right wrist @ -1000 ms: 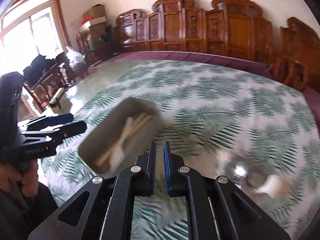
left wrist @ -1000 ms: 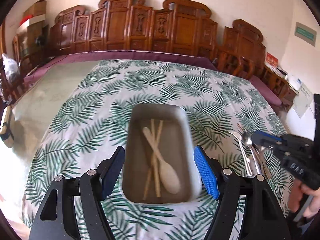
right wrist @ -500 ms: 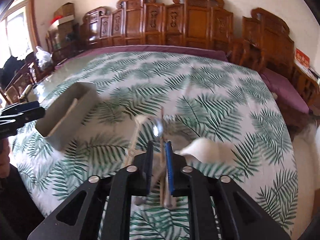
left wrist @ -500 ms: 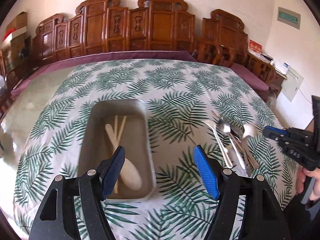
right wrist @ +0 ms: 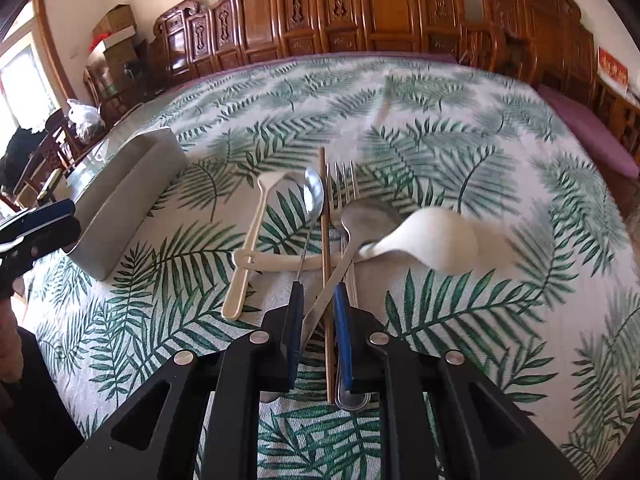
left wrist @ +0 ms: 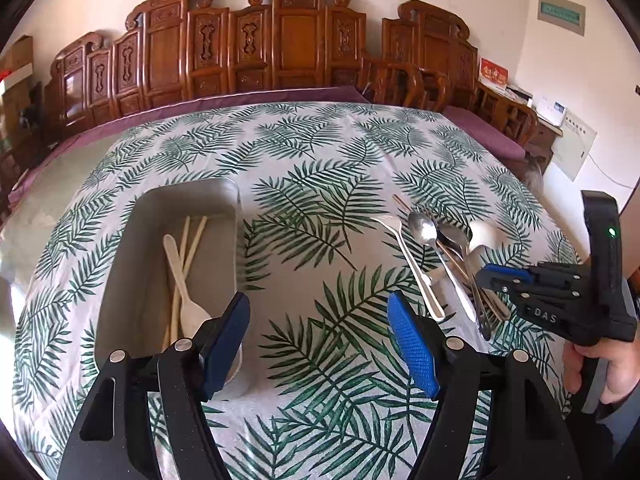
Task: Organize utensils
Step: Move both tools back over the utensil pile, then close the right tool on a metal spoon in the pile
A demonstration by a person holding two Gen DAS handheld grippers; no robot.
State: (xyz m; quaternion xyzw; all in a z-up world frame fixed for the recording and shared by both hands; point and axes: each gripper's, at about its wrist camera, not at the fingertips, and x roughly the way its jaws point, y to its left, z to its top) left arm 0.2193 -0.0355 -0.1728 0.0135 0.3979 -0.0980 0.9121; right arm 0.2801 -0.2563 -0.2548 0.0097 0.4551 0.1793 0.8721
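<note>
Over utensil pile (right wrist: 320, 240) | right gripper (right wrist: 318, 312) newly parted | left gripper (left wrist: 320, 340) spread

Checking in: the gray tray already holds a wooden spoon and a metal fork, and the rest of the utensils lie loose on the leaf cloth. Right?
Not quite. The left wrist view shows the gray tray holding a wooden spoon and wooden chopsticks, no metal fork. The fork lies with the rest of the utensils, loose on the leaf cloth.

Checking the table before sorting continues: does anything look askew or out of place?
Yes: the loose utensils lie in a crossed heap on the tablecloth, outside the tray, with the white ladle across their handles.
</note>
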